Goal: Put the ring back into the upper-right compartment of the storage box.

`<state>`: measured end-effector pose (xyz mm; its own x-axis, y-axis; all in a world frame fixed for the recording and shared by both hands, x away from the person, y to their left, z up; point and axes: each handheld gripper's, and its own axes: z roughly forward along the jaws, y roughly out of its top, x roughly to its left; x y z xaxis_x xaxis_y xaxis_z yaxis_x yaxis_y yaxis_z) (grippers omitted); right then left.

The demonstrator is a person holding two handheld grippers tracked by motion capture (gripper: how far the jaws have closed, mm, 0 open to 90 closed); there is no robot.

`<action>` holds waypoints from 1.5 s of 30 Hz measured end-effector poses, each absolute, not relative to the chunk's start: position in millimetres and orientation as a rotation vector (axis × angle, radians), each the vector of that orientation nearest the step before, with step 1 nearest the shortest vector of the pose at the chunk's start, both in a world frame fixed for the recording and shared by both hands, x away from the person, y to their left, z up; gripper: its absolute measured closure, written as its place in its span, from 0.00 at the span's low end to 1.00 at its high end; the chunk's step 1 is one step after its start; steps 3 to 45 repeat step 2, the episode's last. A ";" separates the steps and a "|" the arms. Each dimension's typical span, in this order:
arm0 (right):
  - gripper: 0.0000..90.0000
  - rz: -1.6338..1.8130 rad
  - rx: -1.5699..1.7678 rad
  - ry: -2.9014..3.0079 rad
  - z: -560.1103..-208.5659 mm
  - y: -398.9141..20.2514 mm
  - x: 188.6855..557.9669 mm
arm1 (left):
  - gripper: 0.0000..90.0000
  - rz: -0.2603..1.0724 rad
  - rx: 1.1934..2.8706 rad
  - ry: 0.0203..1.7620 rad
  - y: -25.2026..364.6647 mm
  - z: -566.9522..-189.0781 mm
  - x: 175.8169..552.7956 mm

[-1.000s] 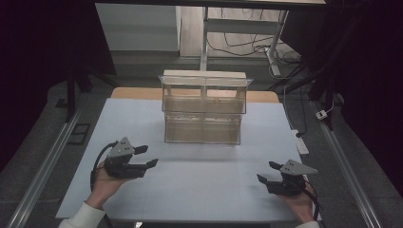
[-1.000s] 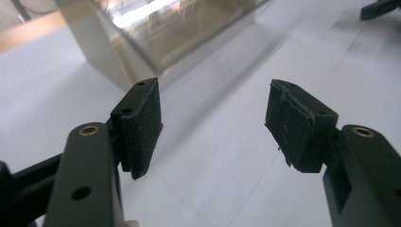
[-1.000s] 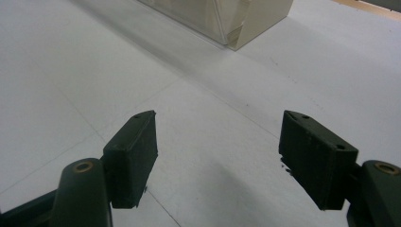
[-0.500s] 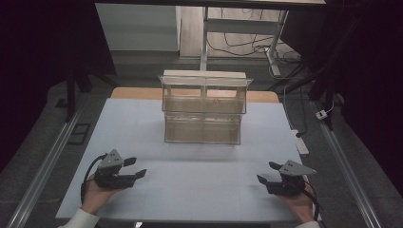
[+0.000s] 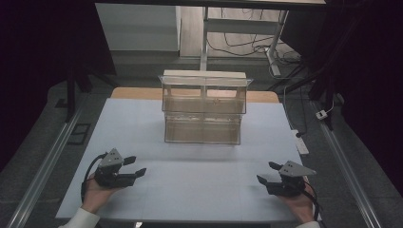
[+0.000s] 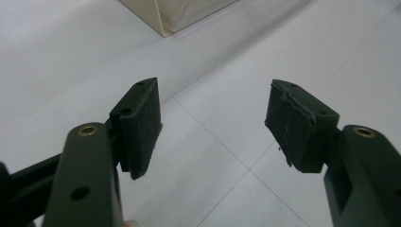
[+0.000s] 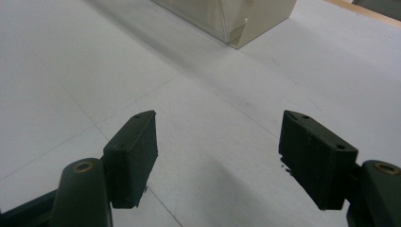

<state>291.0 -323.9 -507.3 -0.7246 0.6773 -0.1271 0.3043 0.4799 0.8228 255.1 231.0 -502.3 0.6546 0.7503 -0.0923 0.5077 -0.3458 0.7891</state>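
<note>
In the high view the clear plastic bin (image 5: 203, 107), a two-tier stacked organiser with open fronts, stood in the upper middle of the frame on the pale blue-white mat (image 5: 199, 175), well apart from both tools. The left gripper (image 5: 133, 166) sat at the lower left of the frame and the right gripper (image 5: 266, 173) at the lower right, each held low over the mat in a hand, each with its jaws spread and nothing between them. The left gripper view confirmed this: two black pads (image 6: 138, 124) stood wide apart over bare mat, with a corner of the bin (image 6: 176, 14) at the top centre of the frame. The right gripper view gave the same reading, its pads (image 7: 132, 156) released and the bin's corner (image 7: 236, 19) at the upper middle. The likeliest trouble seemed to lie in the approach. The bin looked light and its walls thin and slick, so a push from one side alone could have slid it across the mat or twisted it out of square. A pinch on one thin wall might have slipped or flexed the plastic. The upper tier appeared merely to rest on the lower, so a lift taken high could have parted the two or tipped the stack. Its transparency also made edges hard to judge, and a jaw might have struck the rim rather than straddled it.
</note>
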 end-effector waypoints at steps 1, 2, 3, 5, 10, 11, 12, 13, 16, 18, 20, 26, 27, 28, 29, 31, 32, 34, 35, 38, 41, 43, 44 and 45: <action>0.31 1.147 0.815 2.292 -507.3 -323.9 291.0 | 0.39 0.358 2.025 0.979 231.2 -502.7 255.4; 0.31 1.149 0.816 2.292 -507.3 -323.9 291.0 | 0.39 0.350 2.020 0.984 231.0 -503.3 255.6; 0.31 1.149 0.816 2.292 -507.3 -323.9 291.0 | 0.39 0.350 2.020 0.984 231.0 -503.3 255.6; 0.31 1.149 0.816 2.292 -507.3 -323.9 291.0 | 0.39 0.350 2.020 0.984 231.0 -503.3 255.6; 0.31 1.149 0.816 2.292 -507.3 -323.9 291.0 | 0.39 0.350 2.020 0.984 231.0 -503.3 255.6; 0.31 1.149 0.816 2.292 -507.3 -323.9 291.0 | 0.39 0.350 2.020 0.984 231.0 -503.3 255.6; 0.31 1.149 0.816 2.292 -507.3 -323.9 291.0 | 0.39 0.350 2.020 0.984 231.0 -503.3 255.6; 0.31 1.149 0.816 2.292 -507.3 -323.9 291.0 | 0.39 0.350 2.020 0.984 231.0 -503.3 255.6; 0.31 1.149 0.816 2.292 -507.3 -323.9 291.0 | 0.39 0.350 2.020 0.984 231.0 -503.3 255.6; 0.31 1.149 0.816 2.292 -507.3 -323.9 291.0 | 0.39 0.350 2.020 0.984 231.0 -503.3 255.6; 0.31 1.149 0.816 2.292 -507.3 -323.9 291.0 | 0.39 0.350 2.020 0.984 231.0 -503.3 255.6; 0.31 1.149 0.816 2.292 -507.3 -323.9 291.0 | 0.39 0.350 2.020 0.984 231.0 -503.3 255.6; 0.31 1.149 0.816 2.292 -507.3 -323.9 291.0 | 0.39 0.350 2.020 0.984 231.0 -503.3 255.6; 0.31 1.149 0.816 2.292 -507.3 -323.9 291.0 | 0.39 0.350 2.020 0.984 231.0 -503.3 255.6; 0.31 1.149 0.816 2.292 -507.3 -323.9 291.0 | 0.39 0.350 2.020 0.984 231.0 -503.3 255.6; 0.31 1.149 0.816 2.292 -507.3 -323.9 291.0 | 0.39 0.350 2.020 0.984 231.0 -503.3 255.6; 0.31 1.149 0.816 2.292 -507.3 -323.9 291.0 | 0.39 0.350 2.020 0.984 231.0 -503.3 255.6; 0.31 1.149 0.816 2.292 -507.3 -323.9 291.0 | 0.39 0.350 2.020 0.984 231.0 -503.3 255.6; 0.31 1.149 0.816 2.292 -507.3 -323.9 291.0 | 0.39 0.350 2.020 0.984 231.0 -503.3 255.6; 0.31 1.149 0.816 2.292 -507.3 -323.9 291.0 | 0.39 0.350 2.020 0.984 231.0 -503.3 255.6; 0.31 1.149 0.816 2.292 -507.3 -323.9 291.0 | 0.39 0.350 2.020 0.984 231.0 -503.3 255.6; 0.31 1.149 0.816 2.292 -507.3 -323.9 291.0 | 0.39 0.350 2.020 0.984 231.0 -503.3 255.6; 0.31 1.149 0.816 2.292 -507.3 -323.9 291.0 | 0.39 0.350 2.020 0.984 231.0 -503.3 255.6; 0.31 1.149 0.816 2.292 -507.3 -323.9 291.0 | 0.39 0.350 2.020 0.984 231.0 -503.3 255.6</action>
